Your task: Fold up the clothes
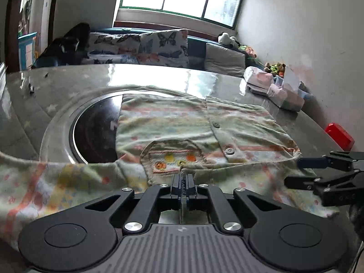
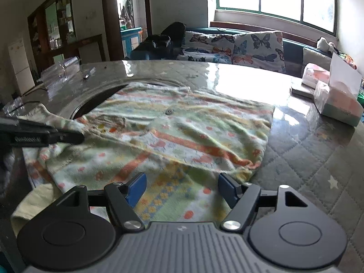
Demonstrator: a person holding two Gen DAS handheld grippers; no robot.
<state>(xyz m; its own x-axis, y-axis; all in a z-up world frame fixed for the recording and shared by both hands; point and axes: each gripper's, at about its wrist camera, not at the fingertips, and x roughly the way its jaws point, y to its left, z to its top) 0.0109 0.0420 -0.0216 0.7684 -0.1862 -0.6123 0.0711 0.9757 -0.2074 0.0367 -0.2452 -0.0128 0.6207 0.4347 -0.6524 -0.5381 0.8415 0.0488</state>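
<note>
A pale green child's garment (image 1: 173,122) with orange stripes, buttons and an embroidered pocket lies spread on the table, partly over a round inset hob (image 1: 95,132). My left gripper (image 1: 183,175) is shut, pinching a small ridge of the cloth just below the pocket. From the right wrist view it reaches in from the left (image 2: 77,136) at that same fold. My right gripper (image 2: 182,188) stands open just above the garment (image 2: 182,127) near its front hem, blue pads apart with cloth under them but not pinched. It also shows at the right edge (image 1: 293,171).
The table (image 2: 307,159) has a quilted grey cover under glossy film. Tissue packs and boxes (image 2: 336,104) stand at the back right, a red box (image 1: 340,135) near the wall. Clear plastic items (image 2: 61,70) lie at the far left. A sofa with butterfly cushions (image 1: 159,47) is behind.
</note>
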